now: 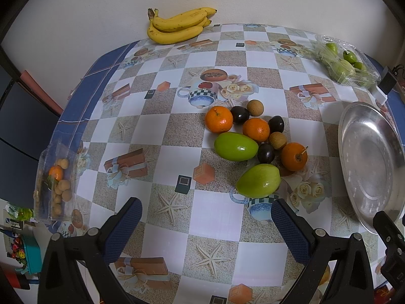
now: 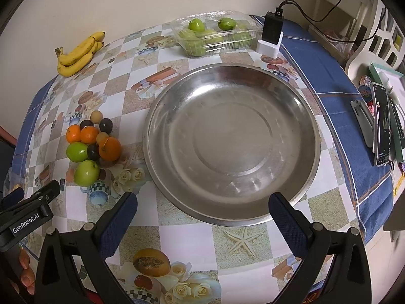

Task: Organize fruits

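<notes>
The steel dish [image 2: 231, 136] lies bare on the patterned tablecloth [image 1: 177, 136], with nothing in it — by the look of it, the task stands at its first step, before any pick.

The loose fruit pile [image 1: 253, 141] sits just left of the dish, apart from its rim: two green fruits, three oranges, three dark plums and two small tan fruits, most of them touching.

The banana bunch [image 1: 177, 26] rests at the far edge against the wall. A clear tray of green fruit [image 2: 215, 35] sits behind the dish.

The left gripper [image 1: 206, 228] hovers with its jaws wide apart, empty, short of the nearest green fruit [image 1: 259, 181]. The right gripper [image 2: 202, 219] is likewise spread and empty, at the near rim of the dish.

The next move probably calls for the left gripper to advance, straddle the nearest green fruit, and close gently — its neighbours may roll.
</notes>
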Tool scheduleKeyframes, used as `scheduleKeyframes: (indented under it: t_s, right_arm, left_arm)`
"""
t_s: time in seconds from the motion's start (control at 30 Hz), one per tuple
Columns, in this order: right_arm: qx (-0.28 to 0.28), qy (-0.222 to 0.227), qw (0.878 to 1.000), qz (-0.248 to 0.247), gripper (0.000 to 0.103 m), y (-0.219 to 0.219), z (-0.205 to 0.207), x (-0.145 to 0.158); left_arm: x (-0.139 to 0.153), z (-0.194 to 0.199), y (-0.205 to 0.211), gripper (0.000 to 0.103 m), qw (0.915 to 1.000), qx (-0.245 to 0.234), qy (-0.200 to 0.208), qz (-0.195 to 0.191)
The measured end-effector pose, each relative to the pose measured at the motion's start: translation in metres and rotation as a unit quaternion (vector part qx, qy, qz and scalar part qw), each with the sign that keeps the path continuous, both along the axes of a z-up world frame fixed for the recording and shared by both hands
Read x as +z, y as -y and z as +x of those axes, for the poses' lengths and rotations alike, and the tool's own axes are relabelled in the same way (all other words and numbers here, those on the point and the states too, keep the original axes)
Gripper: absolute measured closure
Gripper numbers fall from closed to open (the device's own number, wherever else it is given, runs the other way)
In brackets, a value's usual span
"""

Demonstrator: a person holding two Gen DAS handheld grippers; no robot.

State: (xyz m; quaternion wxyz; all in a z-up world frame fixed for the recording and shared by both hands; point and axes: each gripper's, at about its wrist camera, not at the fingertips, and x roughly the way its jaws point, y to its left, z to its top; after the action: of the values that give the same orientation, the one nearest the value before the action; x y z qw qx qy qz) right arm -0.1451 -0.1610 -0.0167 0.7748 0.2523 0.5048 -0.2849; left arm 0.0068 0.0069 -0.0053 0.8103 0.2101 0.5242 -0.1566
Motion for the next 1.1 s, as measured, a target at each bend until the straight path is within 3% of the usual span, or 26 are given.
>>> scheduleKeyframes:
  t_s: [0.97,1.1]
  right_arm:
    - [0.002,-0.001,1.000,0.000,0.000,0.0001,-0.0002,-0.0019]
    - [0.009,0.004,1.000,-0.001,0.000,-0.0023,0.0028,0.0004]
  left_arm:
    - [-0.0010,-0.0003,0.0000,0.000,1.0000,0.002,-0.002,-0.001]
    - [0.0004,0.0011,-0.0015,0.000,0.9999,0.002,-0.007,-0.015]
